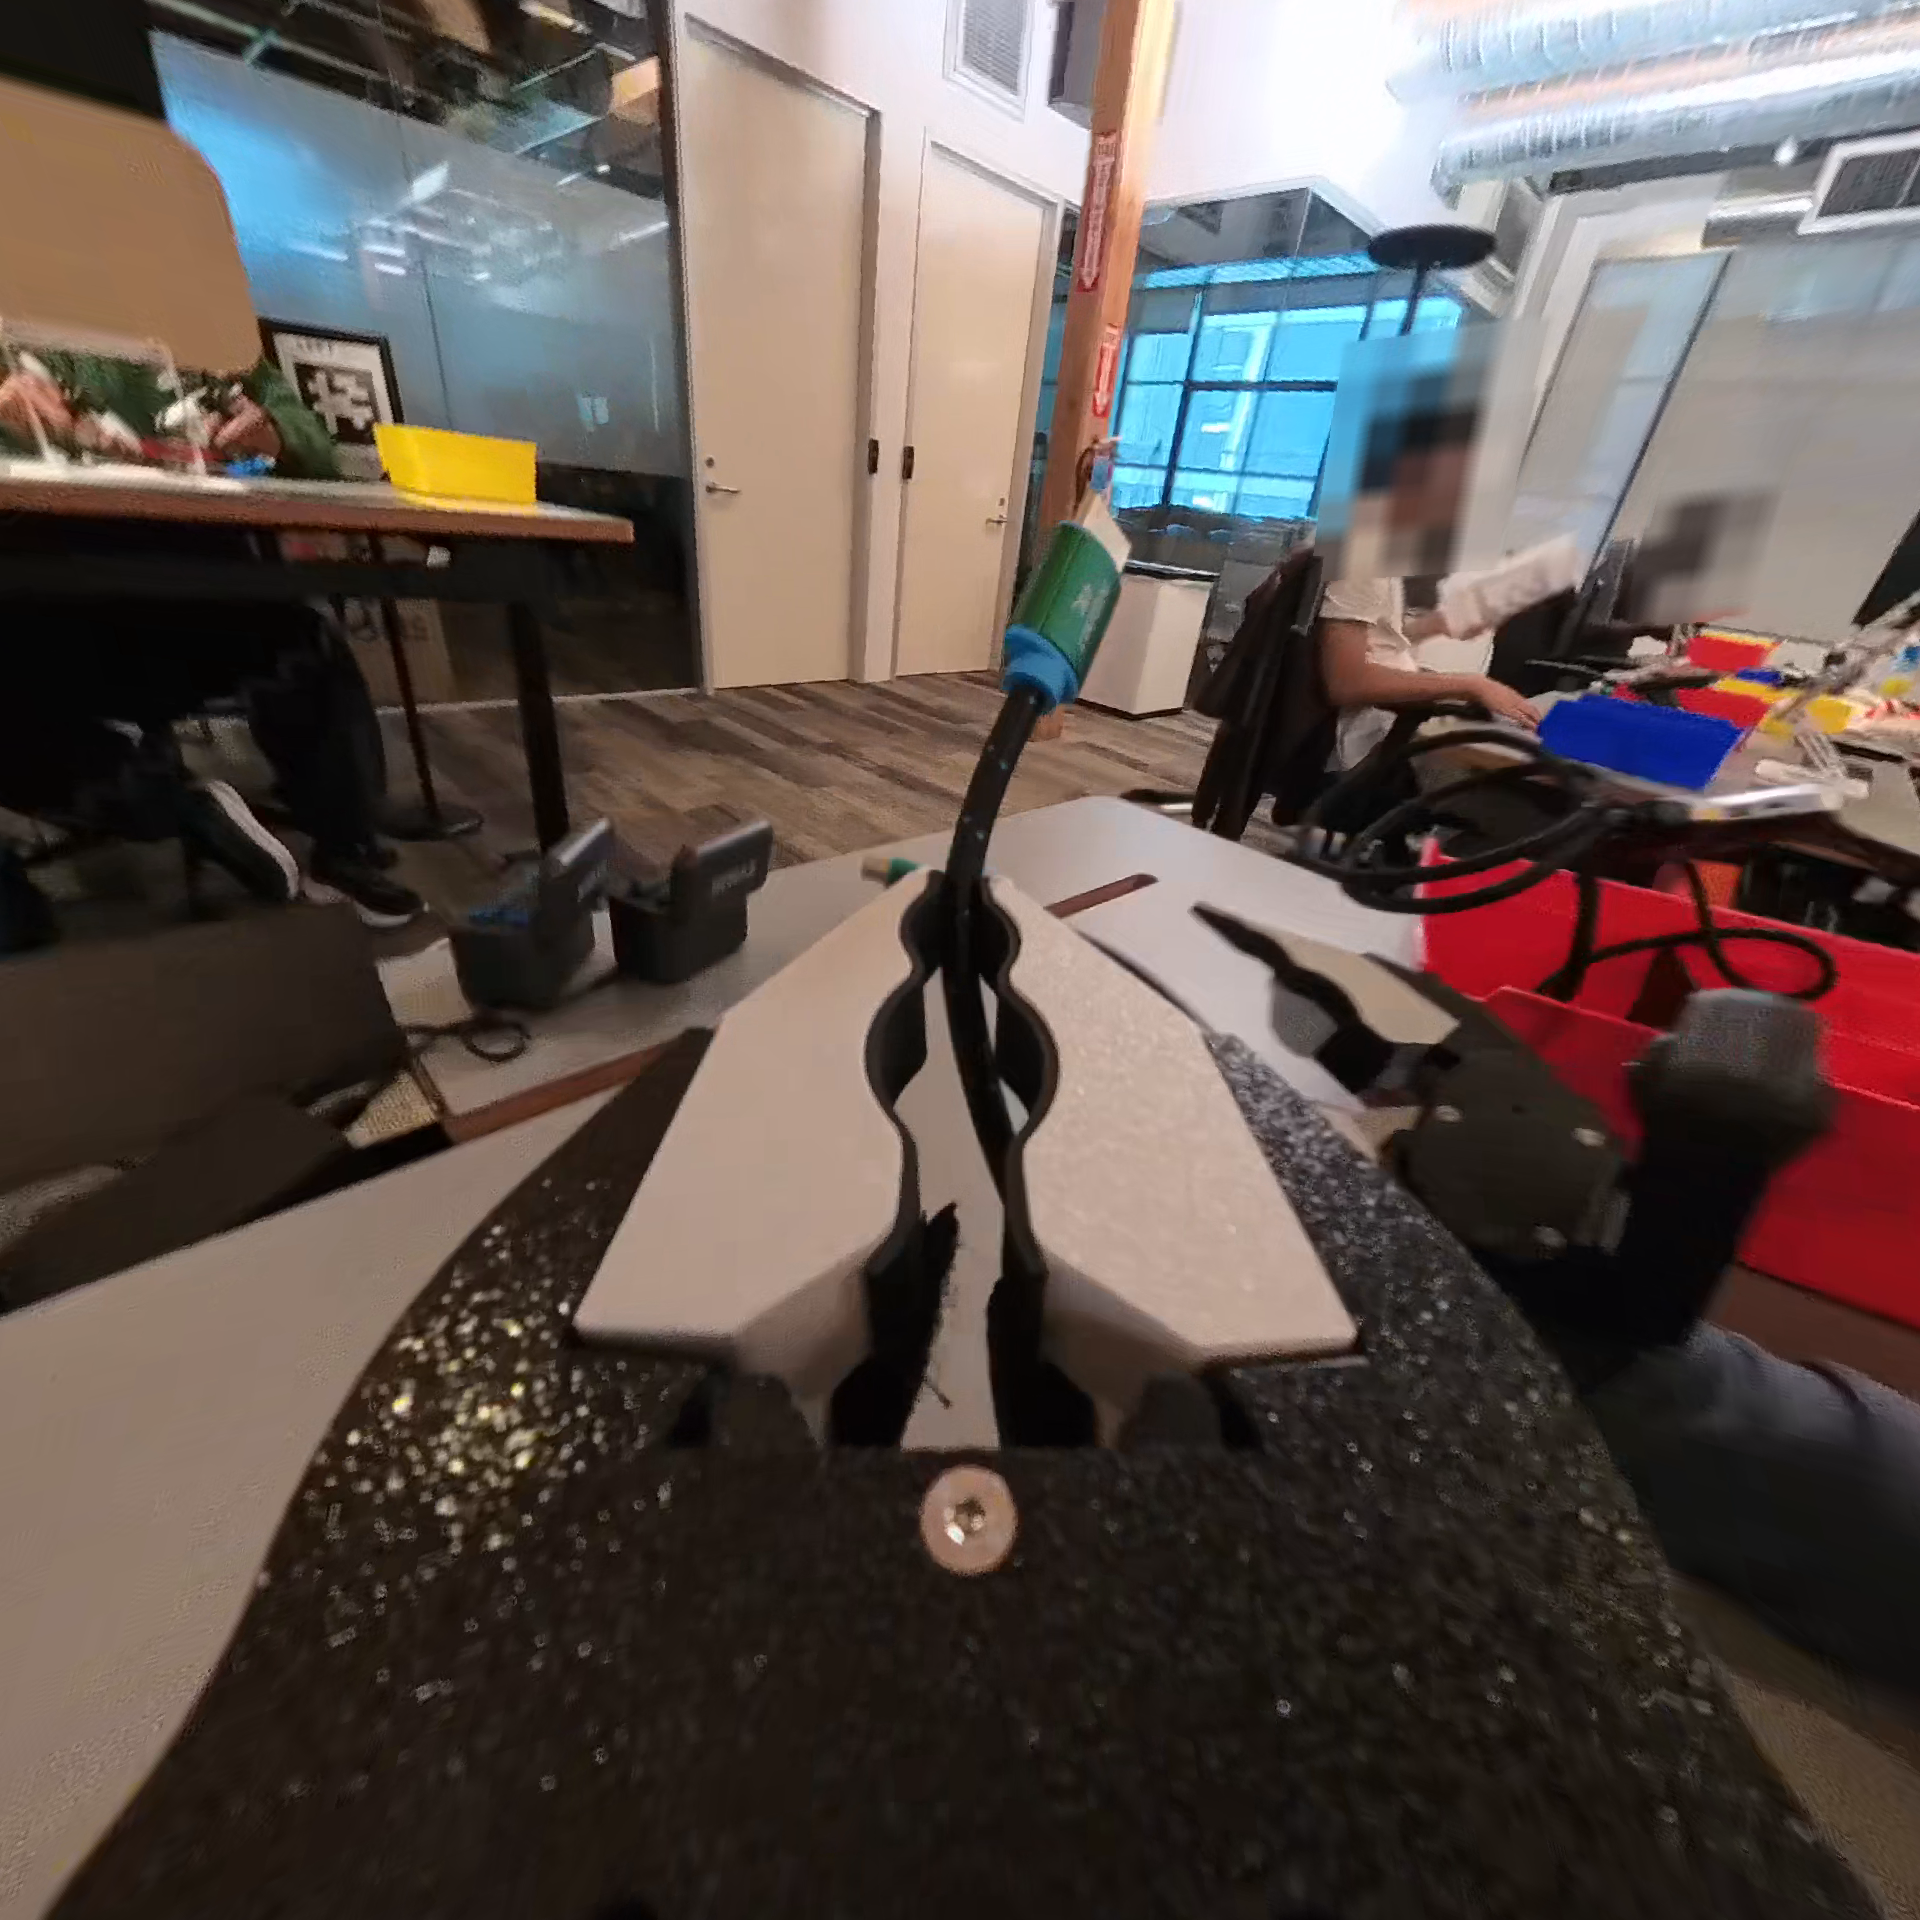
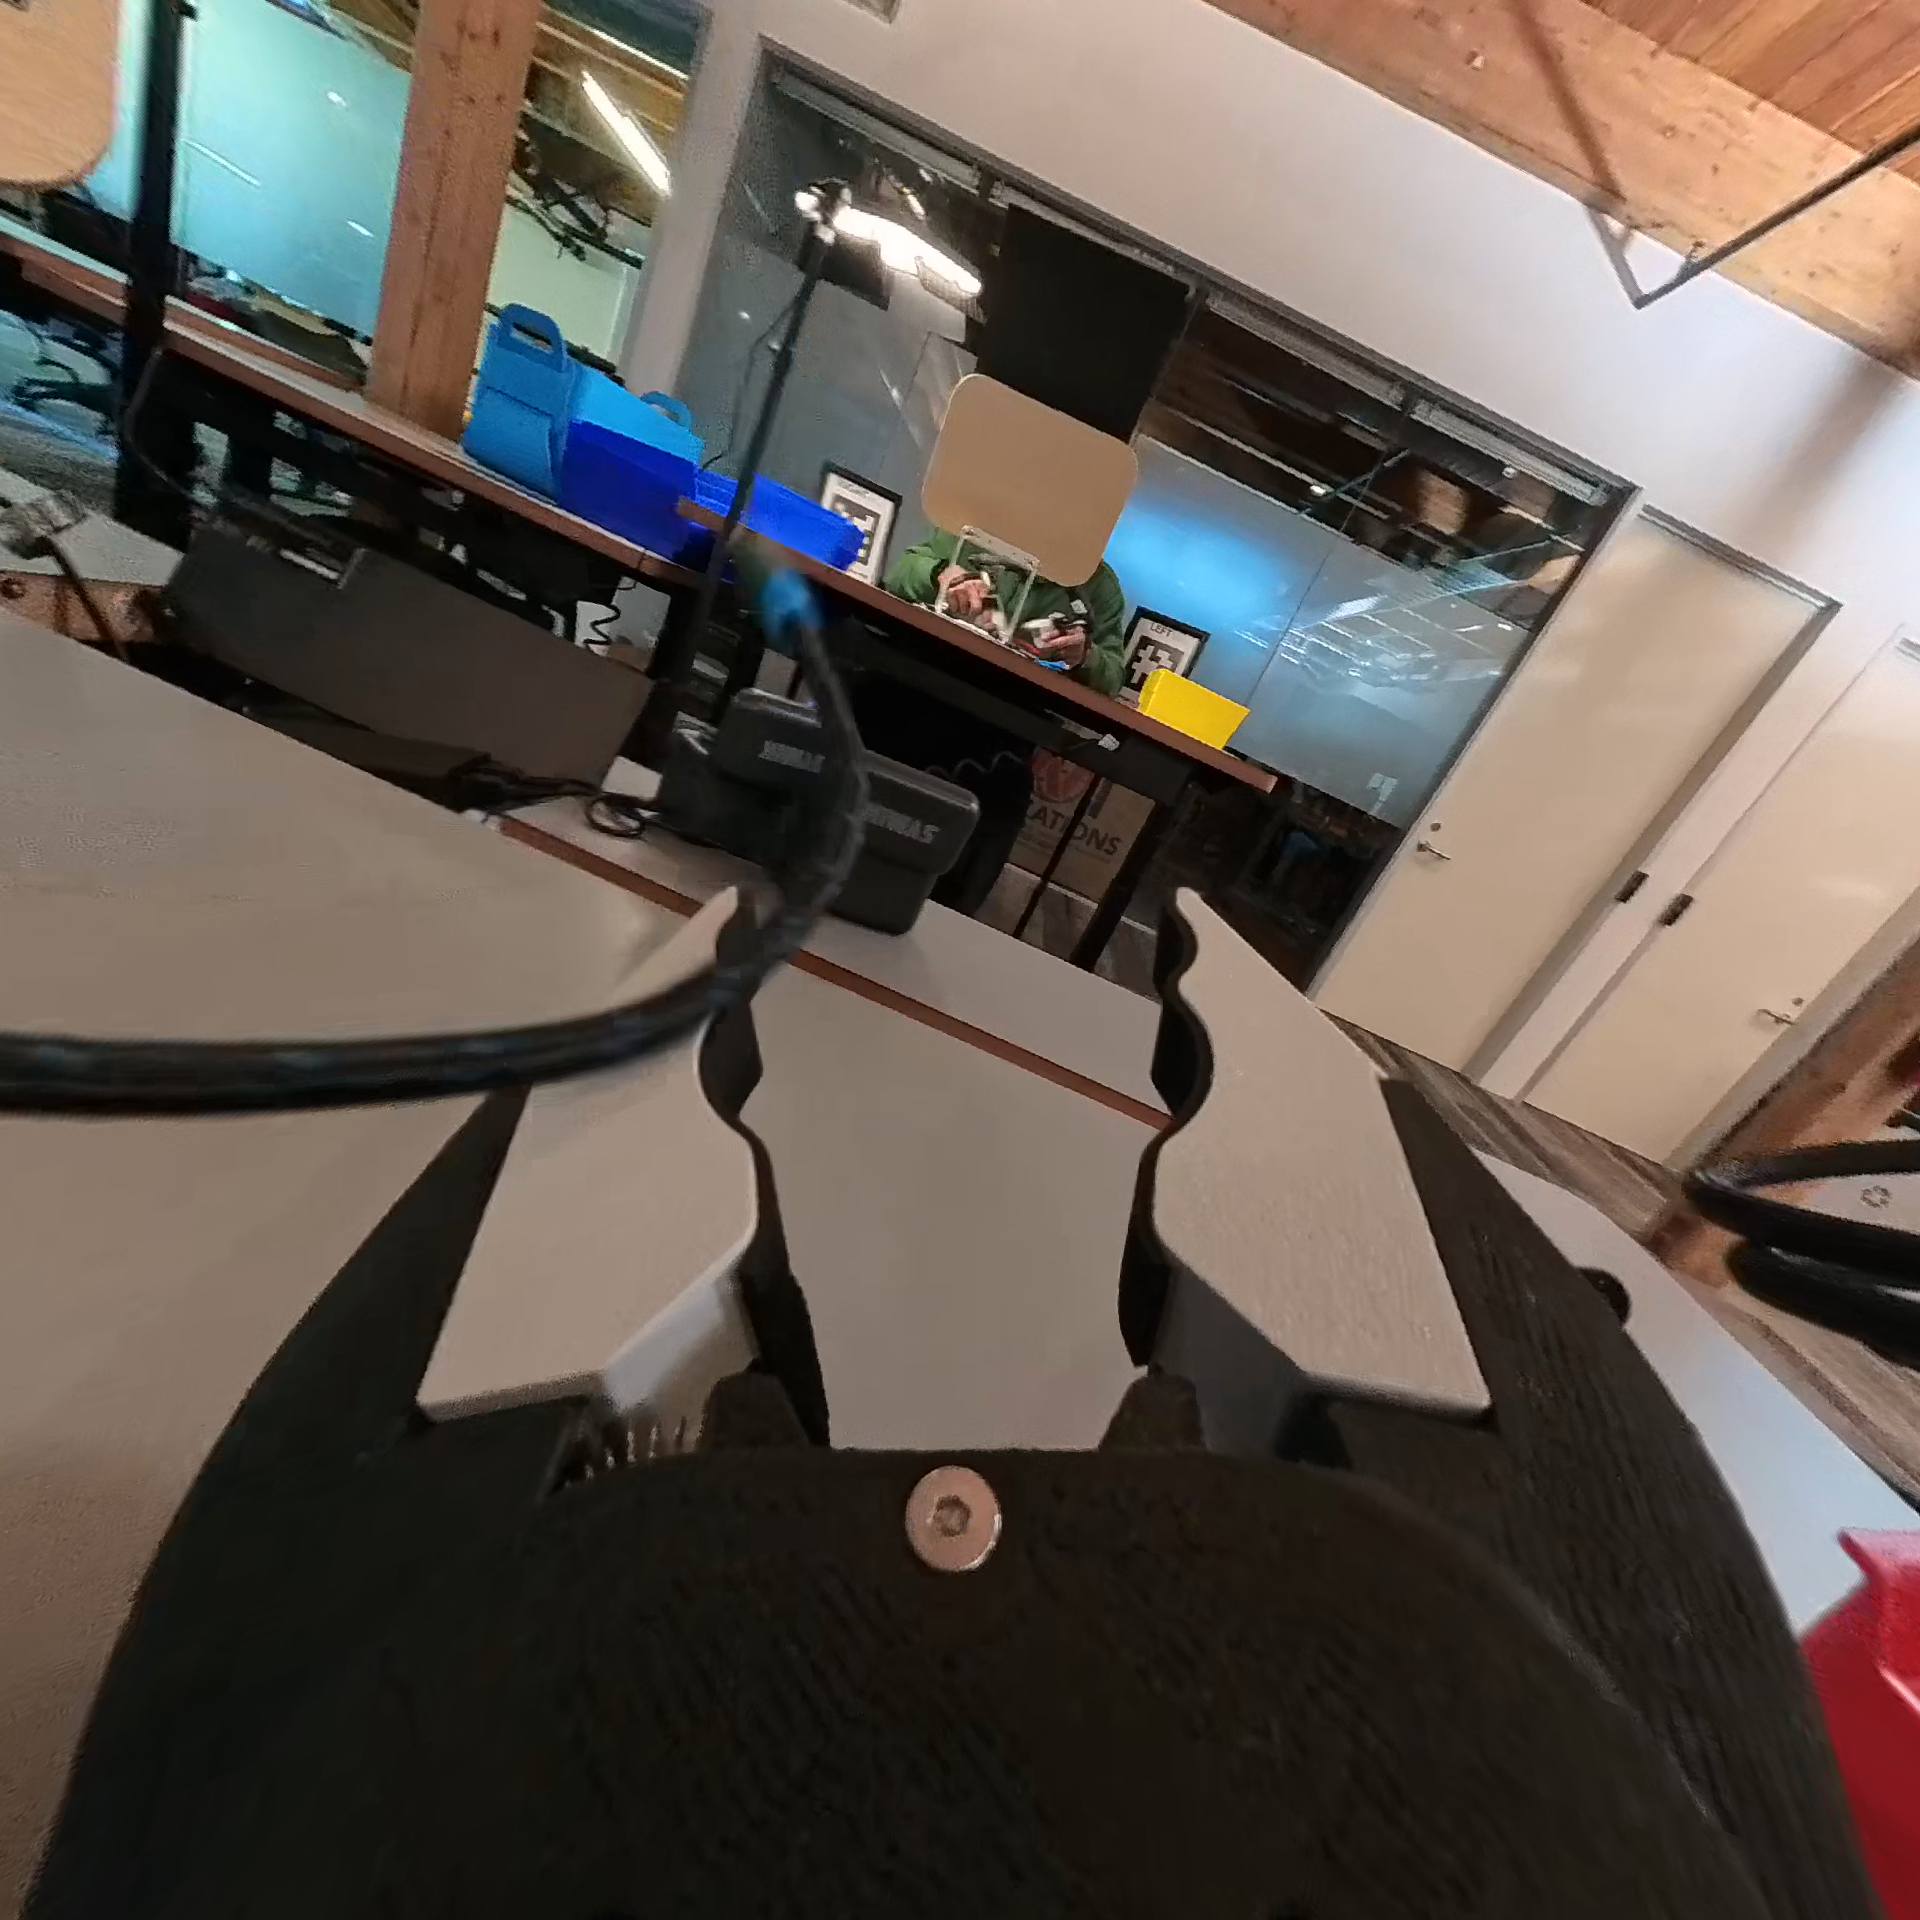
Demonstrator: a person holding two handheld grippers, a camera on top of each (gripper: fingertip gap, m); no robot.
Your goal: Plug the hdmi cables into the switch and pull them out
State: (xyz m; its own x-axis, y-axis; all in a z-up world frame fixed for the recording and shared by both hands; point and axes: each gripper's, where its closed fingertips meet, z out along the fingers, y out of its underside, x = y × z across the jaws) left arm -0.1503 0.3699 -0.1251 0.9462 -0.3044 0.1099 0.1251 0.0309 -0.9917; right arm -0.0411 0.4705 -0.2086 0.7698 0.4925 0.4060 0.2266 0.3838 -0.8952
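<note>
My left gripper (image 1: pixel 961 894) is shut on a black HDMI cable (image 1: pixel 977 1029) that runs up between its jaws. The cable's green plug (image 1: pixel 1070 603), with a blue collar, sticks up in the air above the fingertips. My right gripper (image 2: pixel 956 914) is open and empty just above the grey table (image 2: pixel 260 883). The same cable (image 2: pixel 416 1049) crosses over its left finger and rises to the blurred blue collar (image 2: pixel 784 608). The right gripper (image 1: pixel 1205 914) also shows in the left wrist view, to the right. I cannot make out the switch.
Two black boxes (image 1: pixel 686 904) stand at the table's far edge, also in the right wrist view (image 2: pixel 821 800). A small green piece (image 1: pixel 894 868) lies near them. Red bins (image 1: pixel 1662 956) and coiled black cables (image 1: pixel 1507 842) are at the right. People sit at other tables. About 20 cm separates my left fingertips from my right.
</note>
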